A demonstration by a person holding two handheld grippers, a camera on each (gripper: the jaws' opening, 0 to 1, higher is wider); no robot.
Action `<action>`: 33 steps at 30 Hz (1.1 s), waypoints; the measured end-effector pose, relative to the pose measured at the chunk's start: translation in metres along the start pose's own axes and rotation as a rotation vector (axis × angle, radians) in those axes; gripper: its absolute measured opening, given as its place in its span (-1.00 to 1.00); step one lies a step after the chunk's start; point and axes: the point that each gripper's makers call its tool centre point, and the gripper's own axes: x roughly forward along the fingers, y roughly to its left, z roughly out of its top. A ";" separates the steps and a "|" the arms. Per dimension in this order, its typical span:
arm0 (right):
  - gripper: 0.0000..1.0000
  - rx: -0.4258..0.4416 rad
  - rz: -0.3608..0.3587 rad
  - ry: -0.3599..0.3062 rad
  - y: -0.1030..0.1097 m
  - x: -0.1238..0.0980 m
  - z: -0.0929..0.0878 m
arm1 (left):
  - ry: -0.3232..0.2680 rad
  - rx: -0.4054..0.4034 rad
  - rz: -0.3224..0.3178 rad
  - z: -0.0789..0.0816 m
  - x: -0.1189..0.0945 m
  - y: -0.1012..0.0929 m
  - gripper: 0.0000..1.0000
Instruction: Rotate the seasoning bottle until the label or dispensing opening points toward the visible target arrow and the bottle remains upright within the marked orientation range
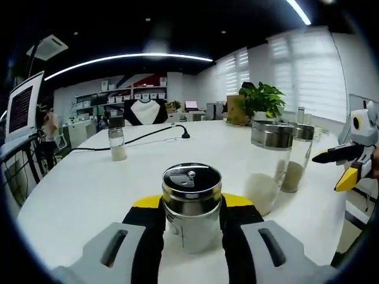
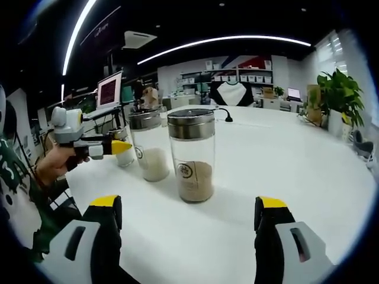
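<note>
Left gripper view: white round surface (image 1: 89, 189), broad bare stretch ahead and to the left; far rim curves behind a small bottle (image 1: 117, 144) and a black cable (image 1: 155, 135). Two tall glass seasoning bottles (image 1: 269, 165) stand near together on the right, upright, with a potted plant (image 1: 260, 99) behind them. Left claw (image 1: 192, 222) is closed down on a short steel-lidded seasoning bottle (image 1: 191, 204); both jaws touch its glass sides, bottle upright, flip-lid facing up. Right claw (image 1: 343, 163) hangs off the surface's right edge, jaws parted.

Right gripper view: right claw (image 2: 189, 219) spread wide, nothing between its jaws. Nearest tall bottle (image 2: 192, 155) stands just ahead, apart from both jaws, brown seasoning in its base. A second (image 2: 149, 148) stands just behind-left. Open surface lies to the right. Left claw (image 2: 112, 147) shows at left, held by a hand (image 2: 50, 163).
</note>
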 end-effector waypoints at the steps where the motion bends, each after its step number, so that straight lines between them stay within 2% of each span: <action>1: 0.90 0.001 0.001 0.001 0.000 0.000 0.000 | -0.001 0.000 0.001 0.000 0.000 0.000 -0.25; 10: 0.90 0.006 -0.006 0.007 -0.002 0.000 -0.002 | 0.005 0.010 0.004 -0.003 0.000 0.001 -0.23; 12: 0.90 0.006 -0.007 0.008 -0.003 0.001 -0.002 | 0.003 -0.014 0.006 -0.005 0.000 0.004 -0.08; 14: 0.90 0.006 -0.007 0.008 -0.003 0.000 -0.002 | -0.021 0.039 0.045 0.000 -0.002 0.013 0.20; 15: 0.90 0.006 -0.007 0.008 -0.003 0.001 -0.002 | -0.045 0.077 0.034 0.007 -0.005 0.013 0.32; 17: 0.90 0.008 -0.006 0.009 -0.003 0.001 -0.002 | -0.059 0.065 -0.004 0.012 -0.008 0.011 0.48; 21: 0.89 0.007 -0.005 0.004 -0.002 0.001 -0.002 | -0.046 0.044 -0.067 0.015 -0.009 0.011 0.45; 25: 0.89 0.005 -0.003 0.003 -0.001 0.001 -0.002 | -0.028 0.077 -0.196 0.018 -0.011 0.001 0.39; 28: 0.89 0.006 -0.003 0.004 -0.001 0.001 -0.002 | -0.027 0.114 -0.252 0.021 -0.012 -0.001 0.35; 31: 0.89 0.005 -0.006 0.003 -0.003 0.000 -0.001 | 0.003 0.103 -0.350 0.017 -0.012 -0.007 0.39; 33: 0.89 0.007 -0.006 0.002 -0.003 0.000 -0.001 | 0.005 0.094 -0.373 0.017 -0.011 -0.004 0.40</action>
